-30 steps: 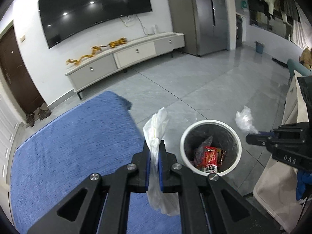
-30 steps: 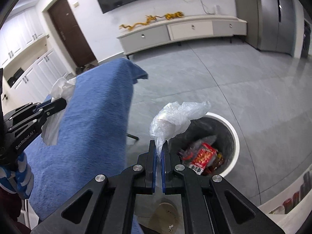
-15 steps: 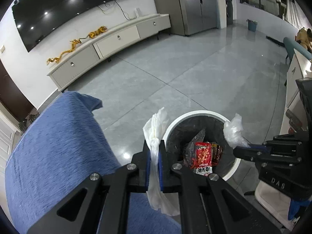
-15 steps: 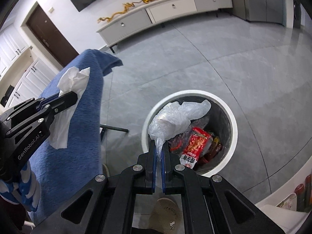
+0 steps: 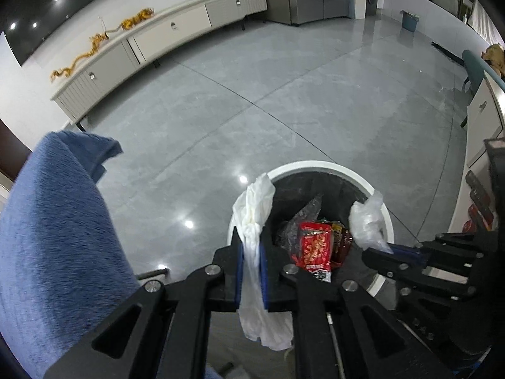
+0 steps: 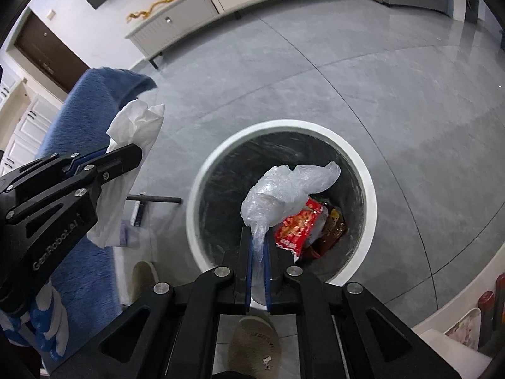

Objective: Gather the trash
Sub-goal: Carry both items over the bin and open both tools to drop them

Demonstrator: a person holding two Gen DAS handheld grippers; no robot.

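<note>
Since both pieces have to fall inside the rim, I hold them over the bin's mouth, fingers pointing steeply down.

Left gripper (image 5: 251, 254): jaws just starting to part, white tissue (image 5: 254, 211) between the pads, hanging over the near-left rim, partly outside, so I judge a nudge inward wise.

Right gripper (image 6: 258, 246): jaws also easing apart, clear plastic bag (image 6: 284, 189) pinched by its tail, bulk squarely above the opening.

Trash bin (image 6: 369, 195): white-rimmed, on the grey floor, red snack wrapper (image 6: 296, 224) already inside.

Blue cloth (image 5: 53, 221): beside the bin, clear of the drop.
</note>
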